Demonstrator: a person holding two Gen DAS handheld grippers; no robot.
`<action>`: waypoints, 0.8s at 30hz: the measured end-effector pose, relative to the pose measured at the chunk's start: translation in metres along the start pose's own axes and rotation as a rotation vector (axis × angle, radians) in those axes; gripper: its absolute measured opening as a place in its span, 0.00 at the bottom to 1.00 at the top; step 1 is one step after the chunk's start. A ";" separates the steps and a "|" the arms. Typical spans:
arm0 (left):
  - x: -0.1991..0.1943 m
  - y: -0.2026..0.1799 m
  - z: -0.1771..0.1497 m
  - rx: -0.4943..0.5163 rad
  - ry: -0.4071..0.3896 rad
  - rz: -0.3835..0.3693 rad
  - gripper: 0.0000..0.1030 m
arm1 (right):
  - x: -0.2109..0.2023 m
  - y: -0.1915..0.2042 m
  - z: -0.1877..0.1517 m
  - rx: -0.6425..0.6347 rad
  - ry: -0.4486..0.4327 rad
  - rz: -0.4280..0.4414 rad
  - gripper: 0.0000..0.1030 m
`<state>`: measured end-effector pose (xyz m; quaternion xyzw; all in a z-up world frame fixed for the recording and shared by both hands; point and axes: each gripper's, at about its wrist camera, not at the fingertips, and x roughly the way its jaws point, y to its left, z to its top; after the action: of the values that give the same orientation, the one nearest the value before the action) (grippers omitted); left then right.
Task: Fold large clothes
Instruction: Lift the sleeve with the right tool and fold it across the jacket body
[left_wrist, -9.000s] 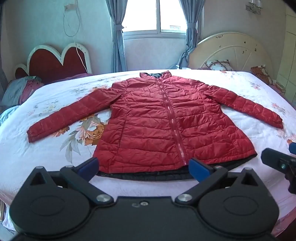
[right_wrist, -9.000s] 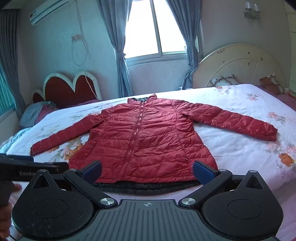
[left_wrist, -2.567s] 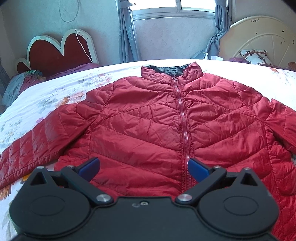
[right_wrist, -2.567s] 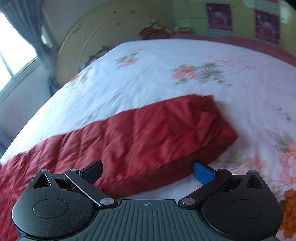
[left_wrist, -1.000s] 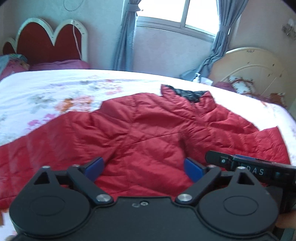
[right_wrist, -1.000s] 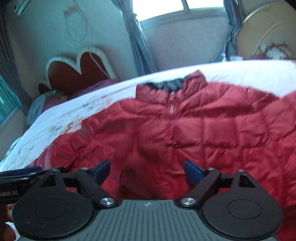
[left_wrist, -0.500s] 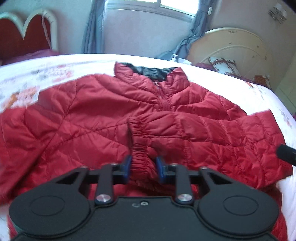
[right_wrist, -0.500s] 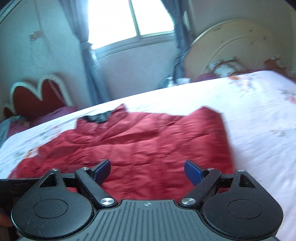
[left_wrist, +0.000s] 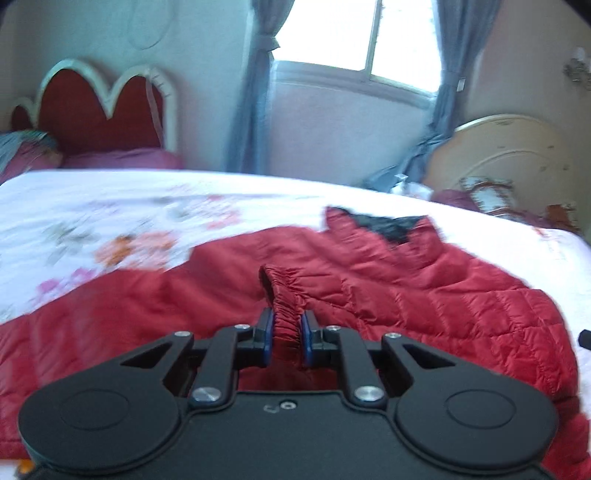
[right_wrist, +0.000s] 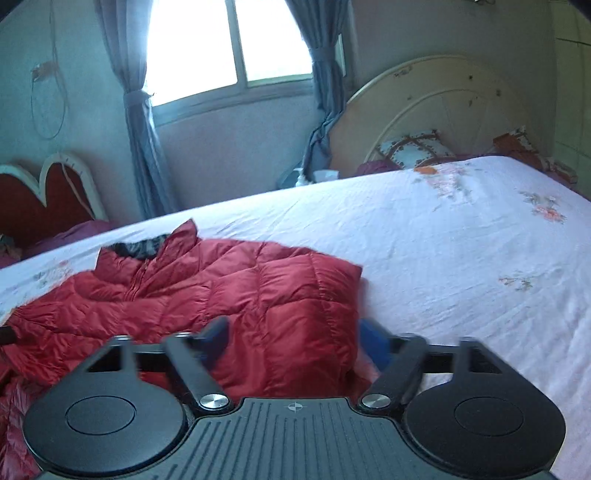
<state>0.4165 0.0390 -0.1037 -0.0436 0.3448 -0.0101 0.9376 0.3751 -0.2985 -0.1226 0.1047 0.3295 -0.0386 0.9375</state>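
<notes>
- Red puffer jacket lies on the white floral bed, filling the lower half of the left wrist view; its collar with dark lining sits right of centre, toward the window wall. In the right wrist view it fills the lower left, with bare sheet to the right.
- Left claw, bottom centre of its view: jaws have just been closing and stand narrow, pinching the elastic cuff of a sleeve that lies folded across the jacket's chest.
- Risk, left: the grip looks to be on the gathered cuff edge only. Slick quilted shell plus a small bite could let the cuff slide out if the sleeve is dragged or lifted fast.
- Risk, left: pulling the cuff farther across may tug the layer beneath and wrinkle the front, skewing the fold line.
- Left sleeve and body at lower left of this view are blurred; cannot tell how flat they lie.
- Right claw, bottom centre of its view: jaws have just been closing, now about half apart, straddling the folded right edge of the jacket. Pads are blurred; whether they press the fabric I cannot tell, and it looks not yet gripped.
- Risk, right: closing on a thick puffy fold may catch only the top layer, so the fold springs open when moved.
- Risk, both: claws pulling in different directions could shift the whole jacket on the smooth sheet.
</notes>
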 end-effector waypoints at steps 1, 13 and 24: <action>0.003 0.007 -0.003 -0.012 0.013 0.014 0.15 | 0.006 0.003 -0.001 -0.013 0.015 0.005 0.55; 0.015 0.009 -0.019 0.050 0.078 0.110 0.32 | 0.058 0.007 -0.020 -0.142 0.192 -0.046 0.55; 0.035 -0.024 0.003 0.096 0.051 0.066 0.53 | 0.077 0.033 0.031 -0.147 0.093 -0.014 0.55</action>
<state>0.4451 0.0139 -0.1218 0.0131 0.3689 0.0034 0.9294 0.4585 -0.2736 -0.1411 0.0349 0.3754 -0.0159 0.9261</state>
